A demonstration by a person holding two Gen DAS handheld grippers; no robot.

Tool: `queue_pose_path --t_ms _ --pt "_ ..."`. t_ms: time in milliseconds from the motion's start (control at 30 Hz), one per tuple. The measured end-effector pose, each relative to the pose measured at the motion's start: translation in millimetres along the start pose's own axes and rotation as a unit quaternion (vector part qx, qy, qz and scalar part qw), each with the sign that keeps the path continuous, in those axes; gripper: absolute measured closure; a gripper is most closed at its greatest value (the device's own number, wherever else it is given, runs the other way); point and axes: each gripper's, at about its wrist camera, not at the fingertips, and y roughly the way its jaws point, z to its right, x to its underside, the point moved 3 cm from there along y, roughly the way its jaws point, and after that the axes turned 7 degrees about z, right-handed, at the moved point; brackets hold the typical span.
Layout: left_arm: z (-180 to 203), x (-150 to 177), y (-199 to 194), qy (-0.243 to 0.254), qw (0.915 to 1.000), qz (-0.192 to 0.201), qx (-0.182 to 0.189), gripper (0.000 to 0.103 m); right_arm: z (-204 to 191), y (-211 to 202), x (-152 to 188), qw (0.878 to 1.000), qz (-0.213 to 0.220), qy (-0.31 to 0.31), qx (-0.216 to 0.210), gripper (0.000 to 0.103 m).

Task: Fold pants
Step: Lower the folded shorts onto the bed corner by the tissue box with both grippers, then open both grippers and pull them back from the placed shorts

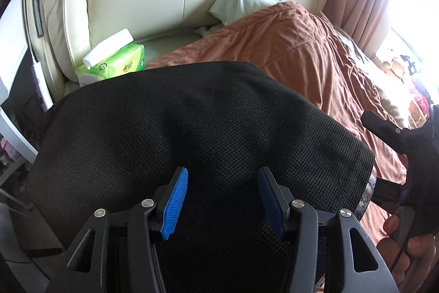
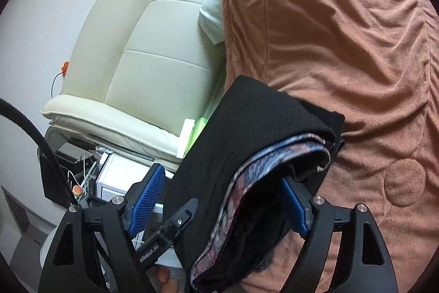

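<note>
Black mesh pants [image 1: 192, 128], folded with a patterned lining showing, lie on the brown blanket [image 2: 343, 45] of the bed. Both the left gripper [image 1: 223, 199] and right gripper [image 2: 227, 199] have jaws spread, straddling the fabric.

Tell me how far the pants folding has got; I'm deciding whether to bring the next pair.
Largely done, it seems: the black pants lie stacked in several layers on the brown blanket, their patterned lining showing along the edge. In hand: nothing is gripped; the left tongs are open over the top layer, and the right tongs are open around the bundle's edge. Left: perhaps only smoothing or a last fold.
</note>
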Motion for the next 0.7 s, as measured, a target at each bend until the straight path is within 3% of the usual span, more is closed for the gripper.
queue_pose_path --t_ms 67,133,233,333,467,600,700 --pt "-1 1 0 -0.005 1.0000 -0.001 0.000 0.048 7 2 -13 0.999 0.015 -0.008 0.031 0.024" --pt "0 2 0 0.000 1.0000 0.001 -0.005 0.048 11 -5 -24 0.998 0.034 -0.018 0.049 0.032" --pt "1 4 -1 -0.004 1.0000 0.000 -0.007 0.048 4 -30 -35 0.989 0.091 -0.055 0.101 0.035" --pt "0 2 -9 -0.014 0.9999 0.007 -0.002 0.051 -6 -53 -35 0.986 0.120 -0.061 0.096 0.035" --pt "4 -1 -25 -0.014 0.9995 0.027 -0.001 0.052 -27 -58 -18 0.990 0.091 -0.085 0.059 0.035" --pt "8 -6 -37 -0.015 0.9989 0.042 0.010 0.057 -56 -48 -2 0.991 0.054 -0.118 0.027 0.050" --pt "13 -5 -38 -0.019 0.9988 0.042 0.020 0.059 -66 -39 6 0.990 0.033 -0.137 0.023 0.051"
